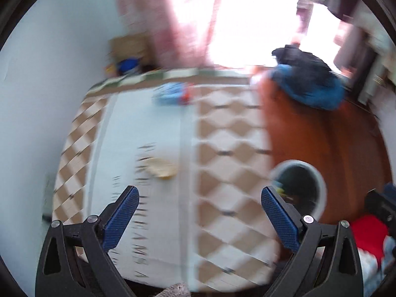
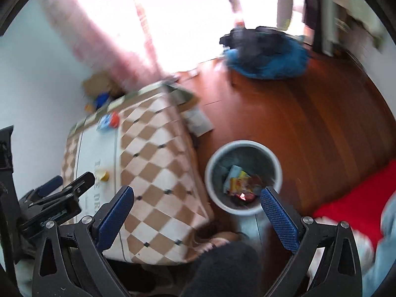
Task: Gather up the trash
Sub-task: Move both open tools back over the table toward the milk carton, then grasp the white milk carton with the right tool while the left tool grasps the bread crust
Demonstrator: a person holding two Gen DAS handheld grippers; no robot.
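A low table with a checkered cloth (image 1: 222, 163) (image 2: 158, 163) stands on a wooden floor. On it lie a crumpled yellow scrap (image 1: 162, 167) (image 2: 104, 174) and, at the far end, a blue and red wrapper (image 1: 173, 94) (image 2: 109, 121). A white trash bin (image 2: 243, 146) (image 1: 319, 175) holding several wrappers stands on the floor right of the table. My left gripper (image 1: 199, 198) is open and empty above the table, just short of the yellow scrap; it also shows in the right wrist view (image 2: 71, 185). My right gripper (image 2: 196, 198) is open and empty above the table edge and bin.
A blue and black pile of fabric (image 1: 307, 79) (image 2: 267, 54) lies on the wooden floor (image 2: 309, 123) by the bright window. A cardboard box (image 1: 128, 47) with small items stands behind the table. Red fabric (image 2: 351, 210) is at the right. Both views are motion-blurred.
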